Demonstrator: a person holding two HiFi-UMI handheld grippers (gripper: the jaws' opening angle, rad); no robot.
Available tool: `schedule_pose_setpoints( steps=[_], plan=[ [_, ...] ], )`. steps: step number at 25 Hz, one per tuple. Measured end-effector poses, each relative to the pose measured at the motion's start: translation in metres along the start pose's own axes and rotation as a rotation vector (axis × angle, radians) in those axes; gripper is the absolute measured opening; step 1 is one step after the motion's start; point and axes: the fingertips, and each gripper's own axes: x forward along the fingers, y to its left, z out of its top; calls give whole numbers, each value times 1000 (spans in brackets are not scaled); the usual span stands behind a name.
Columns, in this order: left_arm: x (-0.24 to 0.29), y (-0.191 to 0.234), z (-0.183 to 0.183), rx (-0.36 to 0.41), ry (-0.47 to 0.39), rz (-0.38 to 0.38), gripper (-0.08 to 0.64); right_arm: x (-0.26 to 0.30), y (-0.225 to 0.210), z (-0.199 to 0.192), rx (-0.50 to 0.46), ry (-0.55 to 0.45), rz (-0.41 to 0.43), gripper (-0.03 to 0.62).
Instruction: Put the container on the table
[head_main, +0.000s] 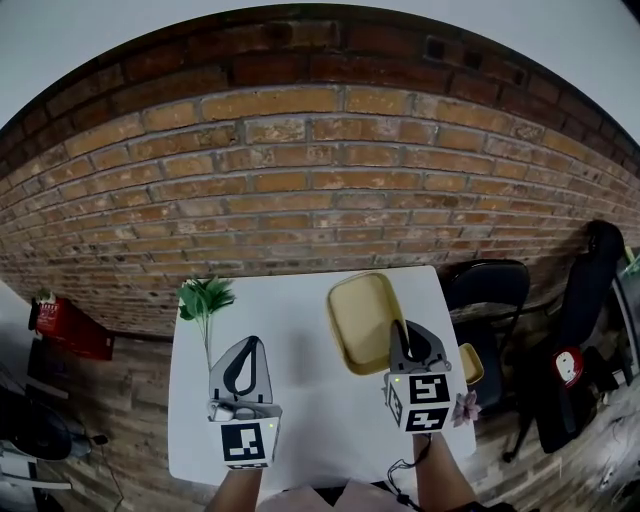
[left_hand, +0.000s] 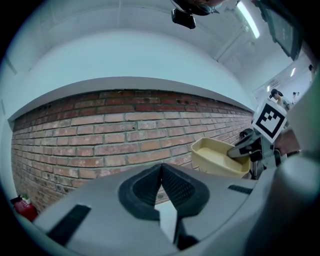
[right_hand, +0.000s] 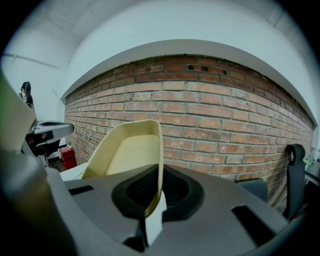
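Observation:
A pale yellow container (head_main: 362, 318) is over the far right part of the white table (head_main: 300, 400). My right gripper (head_main: 399, 333) is shut on its near rim. In the right gripper view the container (right_hand: 127, 150) rises tilted from between the jaws of that gripper (right_hand: 159, 172), its thin rim pinched by the pads. The left gripper view shows the container (left_hand: 217, 157) off to the right, with the right gripper (left_hand: 245, 150) on its edge. My left gripper (head_main: 250, 342) is over the table's left half, its jaws (left_hand: 161, 167) shut with nothing between them.
A green plant sprig (head_main: 205, 298) stands at the table's far left corner. A brick wall (head_main: 320, 190) runs close behind the table. A black chair (head_main: 490, 285) and a dark bag (head_main: 590, 300) are to the right, and a red object (head_main: 70, 328) lies on the floor to the left.

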Motion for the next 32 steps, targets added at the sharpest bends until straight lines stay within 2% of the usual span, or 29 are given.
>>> schedule_pose_setpoints(
  steps=[11, 32],
  plan=[
    [20, -1, -37, -9, 90, 9, 11, 35, -9, -42, 22, 90, 12, 3],
    [42, -11, -85, -39, 191, 21, 11, 75, -9, -115, 38, 252, 59, 3]
  ],
)
